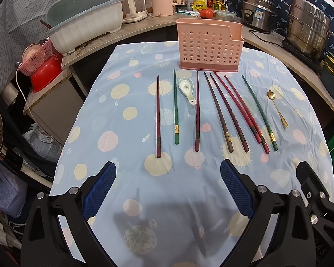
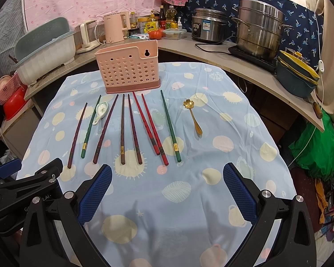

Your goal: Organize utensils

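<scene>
A pink perforated utensil holder (image 1: 209, 46) (image 2: 128, 67) stands upright at the far side of the table. In front of it lie several chopsticks in a row: dark red (image 1: 158, 115), green (image 1: 176, 109) and brown (image 1: 218, 111) ones, two red ones (image 2: 150, 126) and a second green one (image 2: 170, 125). A white ceramic spoon (image 1: 187, 90) (image 2: 100, 111) lies among the left ones. A small gold spoon (image 1: 277, 109) (image 2: 192, 115) lies at the right. My left gripper (image 1: 168, 173) and right gripper (image 2: 167, 175) are both open and empty, above the near part of the table.
The table carries a blue dotted cloth (image 1: 131, 146). A curved counter behind holds a dish-drainer tub (image 1: 84, 26), kettles (image 1: 164, 0), bottles, a rice cooker (image 2: 208, 25) and a steel steamer pot (image 2: 259, 29). A red basin (image 1: 45, 73) sits at the left.
</scene>
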Motion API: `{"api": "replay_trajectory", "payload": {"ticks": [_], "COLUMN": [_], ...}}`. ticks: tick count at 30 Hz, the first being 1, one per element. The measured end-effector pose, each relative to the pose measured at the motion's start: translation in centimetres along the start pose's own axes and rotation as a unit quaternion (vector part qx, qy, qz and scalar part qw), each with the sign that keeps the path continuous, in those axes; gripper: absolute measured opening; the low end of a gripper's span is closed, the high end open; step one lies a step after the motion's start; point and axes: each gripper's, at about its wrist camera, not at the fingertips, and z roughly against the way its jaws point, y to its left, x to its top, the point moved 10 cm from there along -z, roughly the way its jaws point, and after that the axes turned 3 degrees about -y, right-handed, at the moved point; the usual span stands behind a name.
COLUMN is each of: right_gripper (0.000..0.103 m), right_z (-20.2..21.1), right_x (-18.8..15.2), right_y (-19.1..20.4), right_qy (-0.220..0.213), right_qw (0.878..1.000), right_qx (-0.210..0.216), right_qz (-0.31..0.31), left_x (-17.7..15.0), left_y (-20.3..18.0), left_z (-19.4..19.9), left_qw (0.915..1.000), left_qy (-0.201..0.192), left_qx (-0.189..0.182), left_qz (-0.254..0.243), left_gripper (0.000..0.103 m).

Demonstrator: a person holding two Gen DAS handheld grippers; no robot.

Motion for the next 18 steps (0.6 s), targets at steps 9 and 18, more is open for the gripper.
{"api": "replay_trajectory", "payload": {"ticks": [9, 18], "right_gripper": [0.097, 0.097], "right_z": [-0.07, -0.35], "right_x": [0.25, 0.16], "right_y": [-0.20, -0.44], "right_qy": [0.000, 0.000], "right_qw": [1.000, 1.000], "right_qx": [-0.003, -0.005], "right_qz": [-0.003, -0.004], "left_x": [-0.23, -0.02], "left_y": [0.22, 0.58], "left_z": [-0.27, -0.57], "left_qw": [1.0000, 0.9999], "left_qy": [0.000, 0.002], "left_qx": [0.003, 0.008], "left_qz": [0.003, 0.007], "left_gripper": [0.090, 0.090]}}
